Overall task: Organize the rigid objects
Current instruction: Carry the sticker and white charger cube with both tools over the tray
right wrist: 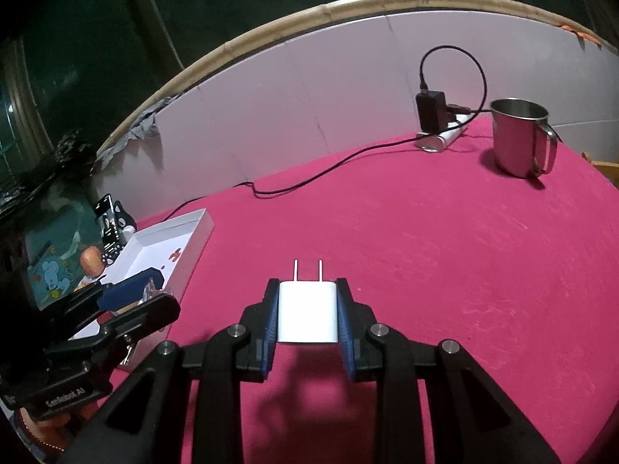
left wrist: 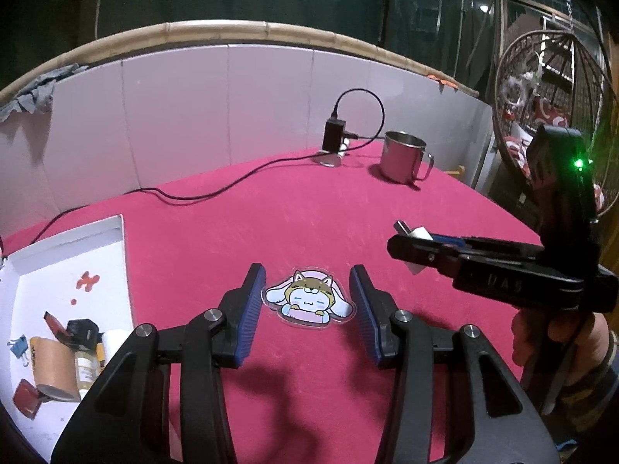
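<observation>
From the left wrist, the left tool point(left wrist: 307, 309) hangs over the red table point(left wrist: 309, 212) with its jaws spread and nothing pressed between them; a cartoon sticker point(left wrist: 307, 297) lies flat on the cloth in the gap between the blue pads, touched by neither. To the left of this tool sits a white box point(left wrist: 69, 270) already holding several small things: a cardboard roll point(left wrist: 52, 367), a small bottle point(left wrist: 85, 367), a binder clip point(left wrist: 19, 346) and some red and black pieces too small to name. So part of the sorting looks done, while the sticker is left out. To the right, the right tool point(left wrist: 410, 239) shows side-on, and what it holds is mostly hidden. From the right wrist, the right tool point(right wrist: 307, 309) pinches a white charger plug point(right wrist: 307, 311), prongs pointing away, clear of the table; it has yet to go into the box point(right wrist: 201, 228), which lies ahead to the left, partly hidden behind the left tool point(right wrist: 139, 294). Far ahead stand a steel mug point(right wrist: 520, 135) and a black adapter point(right wrist: 431, 110) with its cable; whether they belong to the task I cannot tell.
</observation>
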Available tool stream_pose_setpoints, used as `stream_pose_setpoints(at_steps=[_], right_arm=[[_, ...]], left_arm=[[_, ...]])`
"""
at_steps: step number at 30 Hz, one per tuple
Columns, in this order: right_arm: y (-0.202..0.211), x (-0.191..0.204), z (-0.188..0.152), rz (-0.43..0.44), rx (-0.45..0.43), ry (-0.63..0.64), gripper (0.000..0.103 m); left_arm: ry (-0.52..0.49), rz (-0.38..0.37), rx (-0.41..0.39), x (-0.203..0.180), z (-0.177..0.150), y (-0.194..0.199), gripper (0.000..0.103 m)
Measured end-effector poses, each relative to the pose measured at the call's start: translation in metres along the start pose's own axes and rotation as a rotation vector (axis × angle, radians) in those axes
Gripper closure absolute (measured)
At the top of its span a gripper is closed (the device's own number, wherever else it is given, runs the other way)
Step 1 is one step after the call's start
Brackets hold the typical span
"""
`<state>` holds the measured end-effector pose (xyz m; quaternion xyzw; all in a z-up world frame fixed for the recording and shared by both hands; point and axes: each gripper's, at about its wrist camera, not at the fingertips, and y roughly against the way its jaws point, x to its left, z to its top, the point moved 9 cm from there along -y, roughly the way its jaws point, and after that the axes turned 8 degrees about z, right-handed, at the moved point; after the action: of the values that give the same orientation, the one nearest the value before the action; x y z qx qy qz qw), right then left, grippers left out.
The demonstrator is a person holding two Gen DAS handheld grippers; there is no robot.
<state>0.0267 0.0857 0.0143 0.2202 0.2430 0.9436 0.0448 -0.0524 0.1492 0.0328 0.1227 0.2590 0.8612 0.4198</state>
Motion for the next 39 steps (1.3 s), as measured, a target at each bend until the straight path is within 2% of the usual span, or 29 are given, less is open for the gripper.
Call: stream_pose_setpoints(at_steps=[24,39], right_arm=[[-0.012,0.051,0.009,0.04,0.026,0.105,0.077],[-0.033,0.104,0.017,0.09,0.062,0.221,0.077]], left_arm=[[0.132,0.051,-0.074,0.06,0.01,0.028,0.058],[0.247,0.104,-0.099,0.12,0.006,0.045,0.058]])
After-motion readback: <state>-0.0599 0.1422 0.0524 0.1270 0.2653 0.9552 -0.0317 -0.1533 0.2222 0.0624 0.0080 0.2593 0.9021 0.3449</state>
